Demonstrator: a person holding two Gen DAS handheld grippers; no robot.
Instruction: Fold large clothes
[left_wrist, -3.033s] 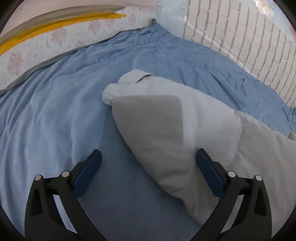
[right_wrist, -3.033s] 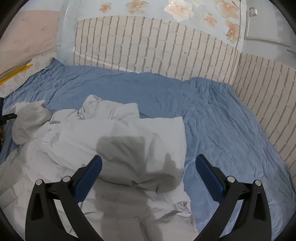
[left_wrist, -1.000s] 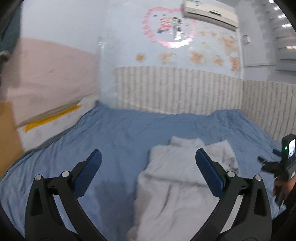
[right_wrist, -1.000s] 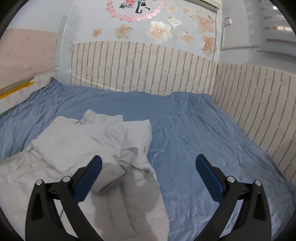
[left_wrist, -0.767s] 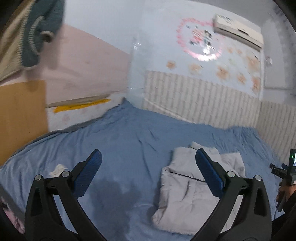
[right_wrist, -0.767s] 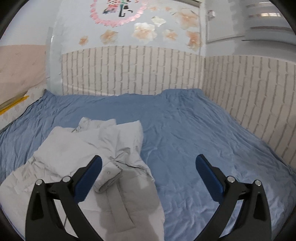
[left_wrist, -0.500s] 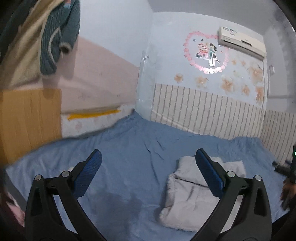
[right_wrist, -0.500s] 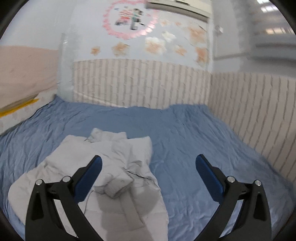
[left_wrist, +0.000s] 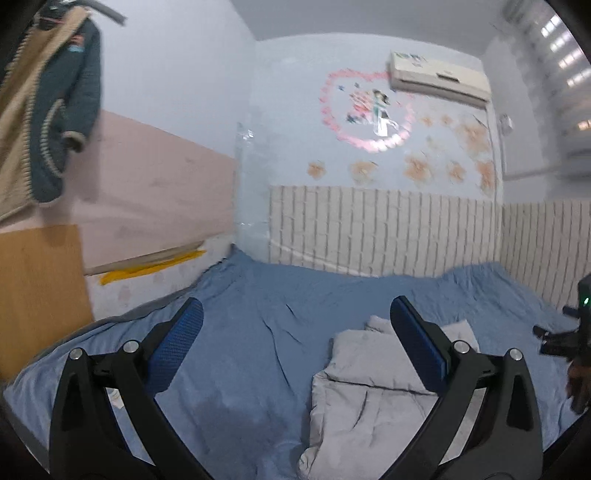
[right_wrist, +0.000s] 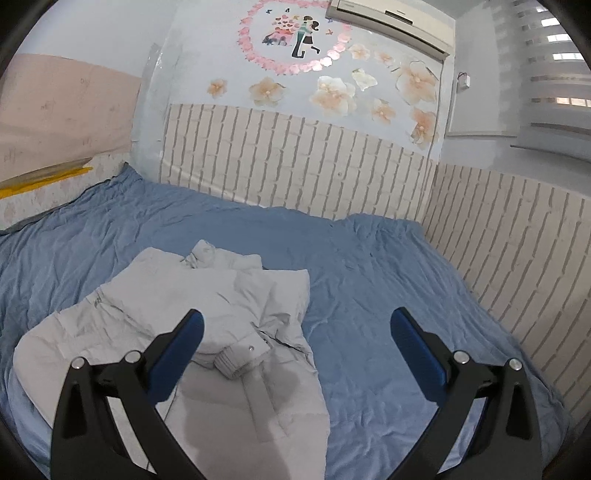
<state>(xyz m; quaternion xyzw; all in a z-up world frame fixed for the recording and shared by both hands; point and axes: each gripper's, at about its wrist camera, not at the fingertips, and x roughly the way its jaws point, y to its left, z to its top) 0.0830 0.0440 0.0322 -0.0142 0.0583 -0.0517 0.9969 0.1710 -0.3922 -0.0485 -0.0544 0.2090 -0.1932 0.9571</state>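
Note:
A pale grey padded coat (right_wrist: 207, 314) lies partly folded on the blue bed sheet (right_wrist: 369, 280), sleeves laid across the body, one cuff (right_wrist: 240, 356) on top. In the left wrist view the coat (left_wrist: 373, 373) lies low and right of centre. My left gripper (left_wrist: 295, 332) is open and empty, held well above the bed, left of the coat. My right gripper (right_wrist: 295, 332) is open and empty, above the coat's right edge. The right-hand device (left_wrist: 576, 332) shows at the left view's right edge.
White brick-pattern padding (right_wrist: 295, 162) lines the walls behind and to the right of the bed. A wooden board (left_wrist: 37, 291) stands at the left. A dark jacket (left_wrist: 55, 110) hangs high on the left wall. An air conditioner (left_wrist: 439, 79) is mounted above.
Both grippers have pulled up and back from the coat, still open and empty. The views now take in the whole bed and walls. The coat lies folded with sleeves in.

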